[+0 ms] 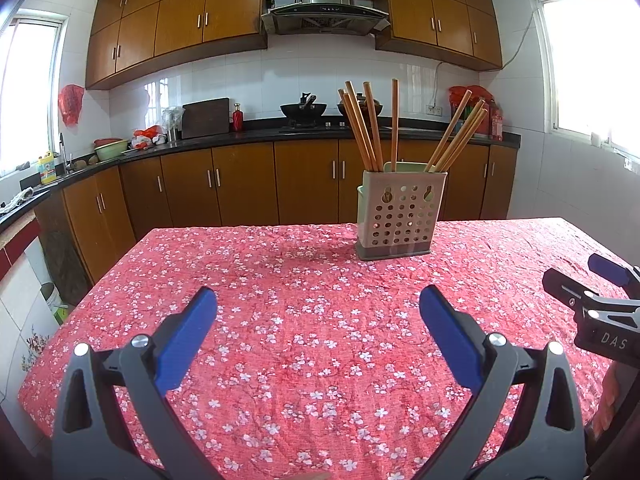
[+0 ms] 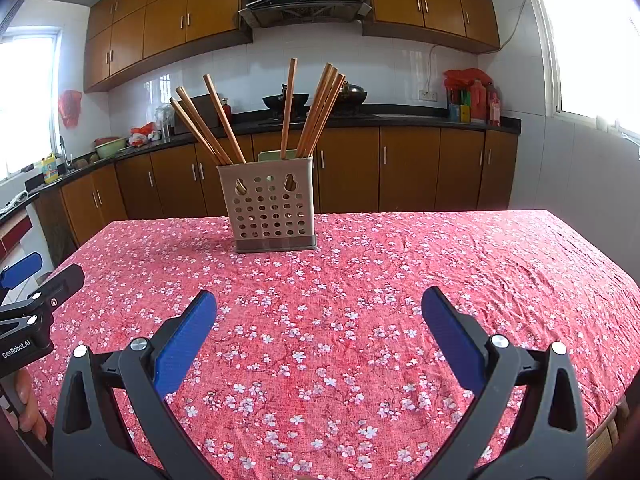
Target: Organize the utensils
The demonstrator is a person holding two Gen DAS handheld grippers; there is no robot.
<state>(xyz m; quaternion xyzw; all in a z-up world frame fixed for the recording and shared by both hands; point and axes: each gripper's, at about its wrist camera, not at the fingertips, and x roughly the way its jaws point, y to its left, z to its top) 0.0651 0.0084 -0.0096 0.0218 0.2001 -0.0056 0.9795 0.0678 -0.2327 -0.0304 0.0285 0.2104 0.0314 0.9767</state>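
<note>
Table (image 1: 280, 360) under a red tablecloth (image 2: 440, 264) with white blossoms, wrinkled; one perforated beige utensil holder (image 2: 272, 212) stands upright on it, wooden chopsticks (image 2: 316, 112) fanning out the top.

1. Left wrist view looks forward, low over the counter (image 1: 320, 360); the chopstick holder (image 1: 402, 216) sits right of centre, fairly near.
2. Right wrist view faces the same way; the holder (image 2: 272, 208) sits left of centre.
3. Both share holder, cloth and kitchen wall; each catches the other gripper at its edge.
</note>
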